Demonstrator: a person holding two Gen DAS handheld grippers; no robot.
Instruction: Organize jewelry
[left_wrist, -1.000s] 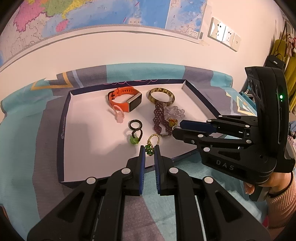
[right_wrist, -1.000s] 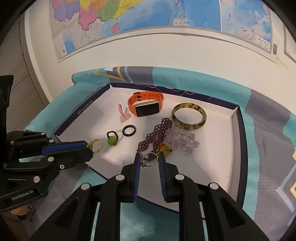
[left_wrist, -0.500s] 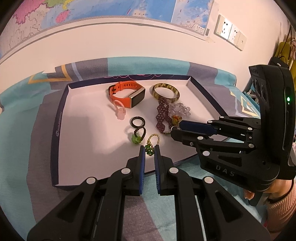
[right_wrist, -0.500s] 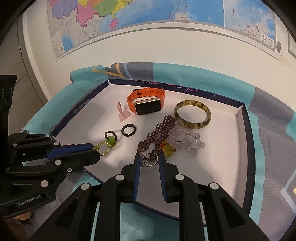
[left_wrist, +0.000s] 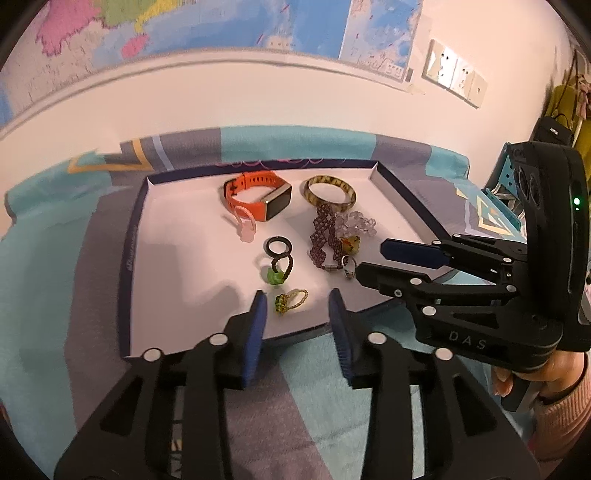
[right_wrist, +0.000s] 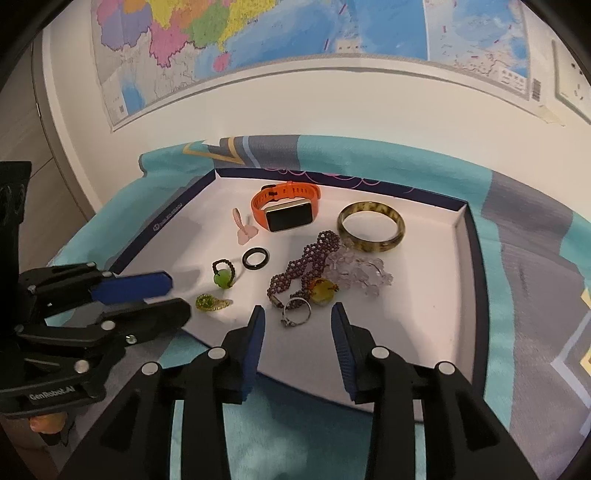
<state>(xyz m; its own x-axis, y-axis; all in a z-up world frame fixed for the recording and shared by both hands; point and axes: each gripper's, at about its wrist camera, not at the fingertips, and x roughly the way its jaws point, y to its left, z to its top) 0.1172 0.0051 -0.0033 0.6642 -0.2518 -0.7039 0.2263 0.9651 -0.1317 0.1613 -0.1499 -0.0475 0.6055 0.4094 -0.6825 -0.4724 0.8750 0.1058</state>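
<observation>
Two rings (left_wrist: 291, 301) near tray's front edge (left_wrist: 295, 332)

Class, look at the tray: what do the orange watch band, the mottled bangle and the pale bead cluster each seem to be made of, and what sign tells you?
Orange watch band: probably matte silicone or rubber, given its dull surface and punched holes.
Mottled bangle: likely polished resin, horn or stone, being glossy with brown-yellow mottling.
Pale bead cluster: seemingly glass, crystal or clear plastic, since the beads look translucent.

Glossy mottled bangle (right_wrist: 371, 229) lies in a matt white tray (right_wrist: 436, 325) on soft cloth (right_wrist: 524, 295).
</observation>
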